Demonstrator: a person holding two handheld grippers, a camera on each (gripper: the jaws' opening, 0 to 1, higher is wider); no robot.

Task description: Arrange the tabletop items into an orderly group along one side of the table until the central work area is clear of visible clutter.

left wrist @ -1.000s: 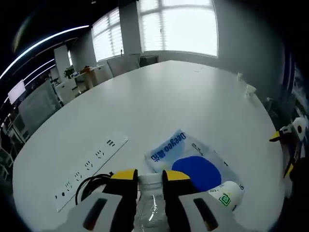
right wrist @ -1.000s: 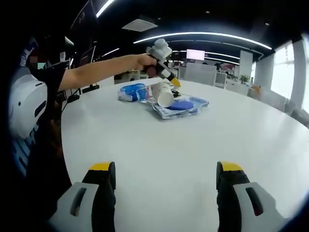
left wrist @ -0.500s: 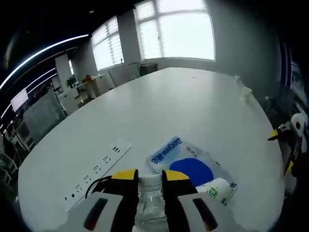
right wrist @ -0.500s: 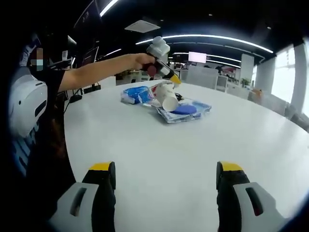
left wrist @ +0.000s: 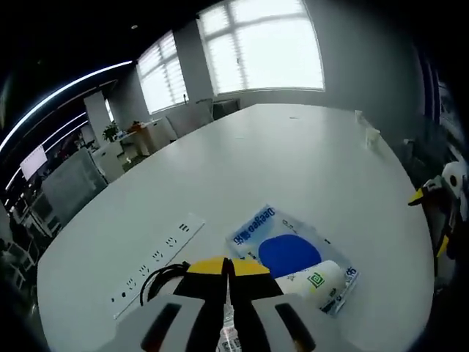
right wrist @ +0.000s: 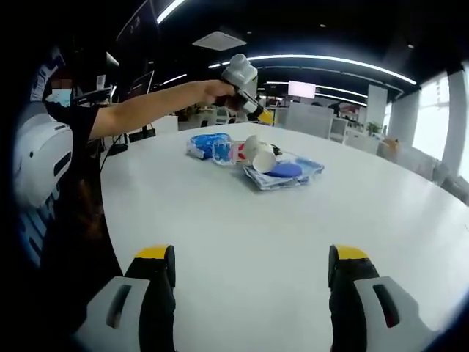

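**Yellow jaw tips now closed where the bottle neck stood**

Yellow tips on your left gripper (left wrist: 224,270) have come together. Half a second ago they stood apart on either side of a clear bottle's cap; now only a thin clear sliver (left wrist: 228,324) shows between them. You cannot tell from this whether the bottle is crushed in the grip or has slipped out. In the right gripper view, the left gripper hangs above the pile, and a clear shape with a red band (right wrist: 233,152) lies below it, likely the bottle. Judge the pick as unconfirmed.

The clutter sits together on the white table (left wrist: 293,161):

- A flat plastic bag with a blue disc (left wrist: 289,253).
- A paper cup (left wrist: 314,279) lying on its side across the bag's near right corner.
- A power strip (left wrist: 157,257) to the left, with a black cable (left wrist: 156,279) coiled at its near side.
- A blue packet (right wrist: 209,144) beside the pile.

Your right gripper (right wrist: 249,271) is spread wide and empty over bare table, well apart from the group.
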